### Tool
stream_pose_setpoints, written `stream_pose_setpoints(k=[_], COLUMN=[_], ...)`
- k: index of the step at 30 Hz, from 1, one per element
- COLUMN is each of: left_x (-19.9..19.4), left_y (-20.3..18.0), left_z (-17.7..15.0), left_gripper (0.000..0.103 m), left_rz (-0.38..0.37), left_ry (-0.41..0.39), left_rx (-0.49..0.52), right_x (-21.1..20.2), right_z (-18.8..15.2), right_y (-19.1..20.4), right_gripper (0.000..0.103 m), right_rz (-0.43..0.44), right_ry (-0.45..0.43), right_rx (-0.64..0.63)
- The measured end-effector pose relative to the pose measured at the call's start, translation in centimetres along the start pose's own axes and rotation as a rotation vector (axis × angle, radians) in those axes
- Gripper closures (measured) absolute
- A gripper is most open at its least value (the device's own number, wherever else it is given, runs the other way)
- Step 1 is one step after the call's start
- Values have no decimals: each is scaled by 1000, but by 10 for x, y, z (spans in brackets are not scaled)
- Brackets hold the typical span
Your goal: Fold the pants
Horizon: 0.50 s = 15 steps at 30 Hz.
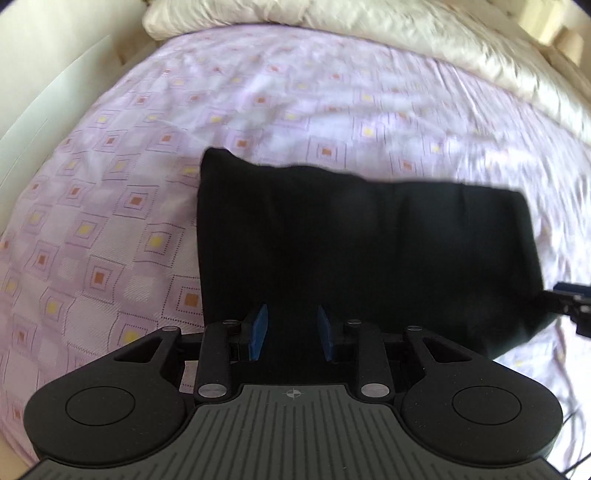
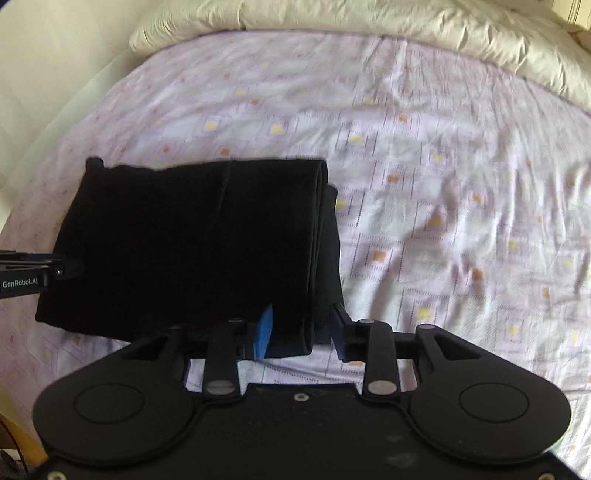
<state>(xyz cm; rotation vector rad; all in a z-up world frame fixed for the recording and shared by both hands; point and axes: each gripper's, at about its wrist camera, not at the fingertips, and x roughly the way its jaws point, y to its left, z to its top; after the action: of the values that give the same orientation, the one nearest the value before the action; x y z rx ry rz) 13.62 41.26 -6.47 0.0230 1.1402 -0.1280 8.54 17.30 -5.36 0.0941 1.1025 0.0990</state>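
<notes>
- Now folded into a black pants (image 2: pixel 192 240) bundle, lying on the patterned sheet (image 2: pixel 443 184), with the cream duvet (image 2: pixel 406 29) heaped at 12 o'clock
- Long axis running 9 to 3 across both wrist views, stacked fold edges showing at the 3 o'clock end
- Right gripper (image 2: pixel 301 332) set at the bundle's 5 o'clock corner, pointing steeply down; jaws parted, layered edge between them but apparently clear of the right pad, so judged not clamped
- Left gripper (image 1: pixel 292 332) at the near edge toward the 9 o'clock end, dark cloth filling the gap between its blue pads (image 1: pixel 260 332); impossible to say whether pressing on the cloth or merely straddling it
- From each gripper, bulk of the pants spreading away toward 12 o'clock; from the left one also toward 3, from the right one toward 9
- Neither hand nearer overall: one at each end of the same near edge, other gripper just visible at the frame side in each view
- Judged close to done: only a last fold or a tidy placement left
- Next move likely hinging on both ends moving together along 6 to 12, else risk of the stack skewing or slipping open at the loose right corner
- Both views blurred, so fine contact hard to read
</notes>
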Motion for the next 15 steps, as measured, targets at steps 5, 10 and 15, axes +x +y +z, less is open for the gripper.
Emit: stream_pose_setpoints(k=[5,10,15], left_x=[-35,-69,-100], left_y=[-13,-40,-72], left_z=[-4,-12,-26], left_gripper=[74,74,74], left_rz=[44,81,100], left_ry=[-68,-90,-105], left_rx=[-73,-124,-138], right_x=[-43,-83,-120], right_z=[-3,-13,-26], right_y=[5,1,-9], right_gripper=[54,51,49], right_rz=[18,79,105], right_ry=[-138,-185,-199], right_rx=[-26,-17,1])
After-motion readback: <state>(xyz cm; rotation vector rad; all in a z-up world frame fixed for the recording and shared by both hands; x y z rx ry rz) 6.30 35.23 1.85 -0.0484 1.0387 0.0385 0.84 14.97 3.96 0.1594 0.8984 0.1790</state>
